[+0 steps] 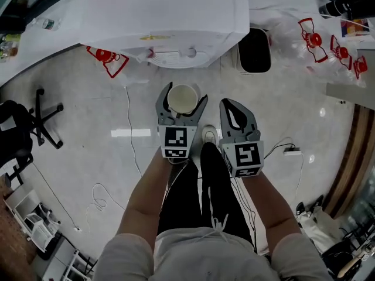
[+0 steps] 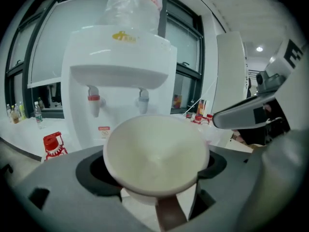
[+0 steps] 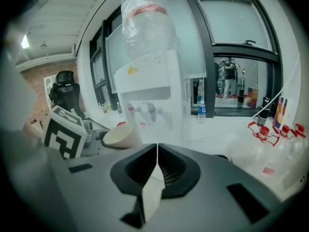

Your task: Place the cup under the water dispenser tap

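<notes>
Grasped in the left tongs (image 1: 184, 96) (image 2: 157, 166): a cream-white tapered cup (image 1: 183, 99) (image 2: 155, 153), mouth up and empty, both grey jaws spread wide round its wall and pressing on it. Held in the air above the pale glossy floor (image 1: 88, 116), in front of the white water dispenser (image 1: 176, 16) (image 2: 120, 71) and short of its two taps. Seen along the left tongs, a red-topped tap (image 2: 94, 100) on the left and a pale grey tap (image 2: 143, 99) on the right, both higher than the cup's rim and beyond it. On the dispenser's top, a clear upturned water bottle (image 2: 135, 4). Clenched right tongs (image 1: 233, 106) (image 3: 157, 146), jaw tips touching with nothing between them, just beside the left tongs. In the right gripper view, the cup (image 3: 120, 135) off to the left and the dispenser (image 3: 145, 81) ahead. Far left on the floor, a black office chair (image 1: 35, 122); beside the dispenser, a black bin (image 1: 254, 50); at the upper right, clear empty bottles with red handles (image 1: 319, 40)
</notes>
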`<state>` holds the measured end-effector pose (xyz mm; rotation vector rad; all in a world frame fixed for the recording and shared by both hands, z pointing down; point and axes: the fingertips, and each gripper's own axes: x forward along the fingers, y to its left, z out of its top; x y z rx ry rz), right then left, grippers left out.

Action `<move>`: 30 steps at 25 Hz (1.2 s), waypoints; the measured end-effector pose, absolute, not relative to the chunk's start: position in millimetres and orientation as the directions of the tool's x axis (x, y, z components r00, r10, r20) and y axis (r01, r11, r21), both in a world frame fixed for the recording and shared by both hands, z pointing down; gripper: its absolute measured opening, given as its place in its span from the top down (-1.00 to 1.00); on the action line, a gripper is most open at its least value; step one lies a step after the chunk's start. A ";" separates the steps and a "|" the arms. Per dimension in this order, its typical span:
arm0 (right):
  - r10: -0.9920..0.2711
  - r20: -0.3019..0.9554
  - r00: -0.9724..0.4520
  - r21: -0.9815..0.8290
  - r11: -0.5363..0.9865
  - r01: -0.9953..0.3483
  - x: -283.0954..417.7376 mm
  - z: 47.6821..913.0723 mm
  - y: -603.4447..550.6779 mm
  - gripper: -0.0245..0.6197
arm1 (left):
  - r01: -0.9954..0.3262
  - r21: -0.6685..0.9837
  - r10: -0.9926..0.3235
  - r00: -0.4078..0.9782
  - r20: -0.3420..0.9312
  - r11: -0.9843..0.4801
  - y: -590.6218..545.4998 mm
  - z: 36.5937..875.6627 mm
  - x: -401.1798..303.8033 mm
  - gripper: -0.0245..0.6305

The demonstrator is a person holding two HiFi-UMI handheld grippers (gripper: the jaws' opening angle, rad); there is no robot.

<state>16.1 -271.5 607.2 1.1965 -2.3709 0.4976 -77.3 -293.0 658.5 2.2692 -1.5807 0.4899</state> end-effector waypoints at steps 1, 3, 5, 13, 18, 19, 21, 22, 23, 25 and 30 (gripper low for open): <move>-0.662 0.523 -0.538 -0.121 0.566 -0.815 14.9 613.8 -275.9 0.83 | -0.941 0.065 -0.826 0.323 0.462 -0.331 -301.0 668.0 -77.6 -0.43; -0.662 0.507 -0.552 -0.128 0.575 -0.808 12.5 625.1 -284.8 0.83 | -0.939 0.046 -0.821 0.322 0.471 -0.342 -315.8 685.4 -78.5 -0.43; -0.664 0.492 -0.562 -0.135 0.580 -0.803 10.8 634.1 -294.1 0.83 | -0.937 0.033 -0.817 0.320 0.479 -0.347 -330.4 699.9 -80.5 -0.43; -0.671 0.462 -0.579 -0.143 0.588 -0.796 7.1 657.9 -314.8 0.83 | -0.948 0.031 -0.811 0.287 0.511 -0.316 -367.8 741.6 -85.0 -0.43; -0.659 0.491 -0.569 -0.149 0.580 -0.801 7.1 675.8 -318.1 0.83 | -0.946 0.024 -0.803 0.289 0.522 -0.324 -383.2 756.6 -83.7 -0.43; -0.657 0.495 -0.569 -0.150 0.580 -0.801 7.0 678.6 -318.6 0.83 | -0.946 0.022 -0.801 0.288 0.524 -0.325 -385.5 759.3 -84.1 -0.43; -0.658 0.495 -0.568 -0.150 0.579 -0.801 7.7 680.6 -320.5 0.83 | -0.948 0.022 -0.800 0.281 0.530 -0.319 -389.7 763.9 -85.1 -0.43; -0.659 0.493 -0.567 -0.149 0.579 -0.802 8.7 680.7 -321.2 0.83 | -0.949 0.022 -0.800 0.278 0.533 -0.315 -391.4 766.0 -85.5 -0.43; -0.661 0.492 -0.566 -0.146 0.578 -0.803 10.1 680.9 -321.5 0.83 | -0.950 0.022 -0.799 0.275 0.535 -0.312 -392.9 767.9 -85.8 -0.43; -0.663 0.492 -0.564 -0.141 0.579 -0.803 13.1 682.1 -321.2 0.83 | -0.950 0.017 -0.801 0.273 0.533 -0.312 -395.3 770.1 -85.9 -0.43; -0.666 0.508 -0.546 -0.159 0.550 -0.820 23.3 693.0 -318.6 0.83 | -0.946 0.004 -0.813 0.280 0.511 -0.323 -405.6 769.5 -81.2 -0.43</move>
